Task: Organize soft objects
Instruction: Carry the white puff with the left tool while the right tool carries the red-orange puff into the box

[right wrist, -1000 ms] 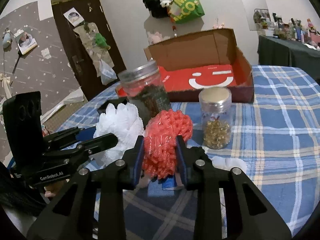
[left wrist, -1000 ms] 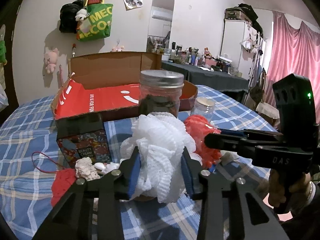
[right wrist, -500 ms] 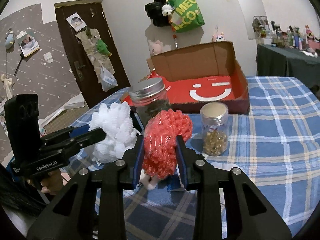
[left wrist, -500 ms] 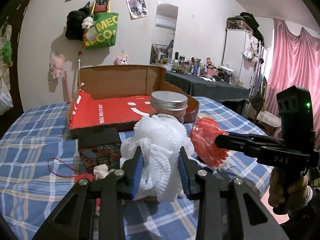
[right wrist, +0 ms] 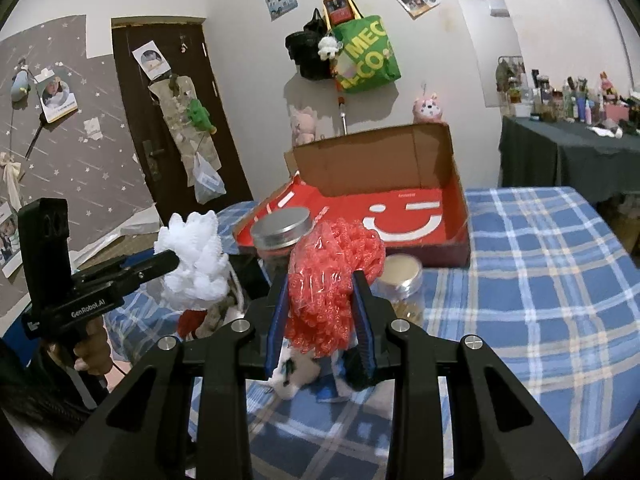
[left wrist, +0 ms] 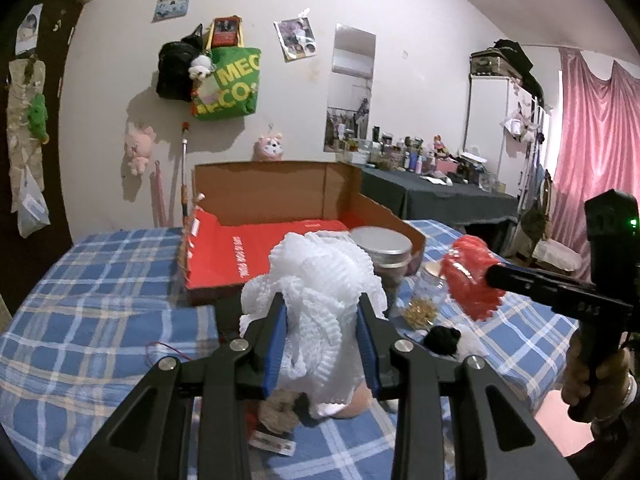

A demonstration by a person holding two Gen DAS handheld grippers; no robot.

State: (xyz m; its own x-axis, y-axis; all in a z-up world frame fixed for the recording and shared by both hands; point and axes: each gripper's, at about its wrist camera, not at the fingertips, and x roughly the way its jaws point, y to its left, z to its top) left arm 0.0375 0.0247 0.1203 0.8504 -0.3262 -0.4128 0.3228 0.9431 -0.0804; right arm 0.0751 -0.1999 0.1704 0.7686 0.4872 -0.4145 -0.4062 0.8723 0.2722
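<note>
Plaid table (right wrist: 560,280), open box (right wrist: 400,232) beyond puffs

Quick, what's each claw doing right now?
Left gripper: shut on the white puff.
Right gripper: shut on the red puff.

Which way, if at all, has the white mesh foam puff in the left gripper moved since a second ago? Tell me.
Yes, upward: the white mesh foam puff, clamped in the left gripper, now covers the metal-lidded glass jar that earlier rose above it.
</note>
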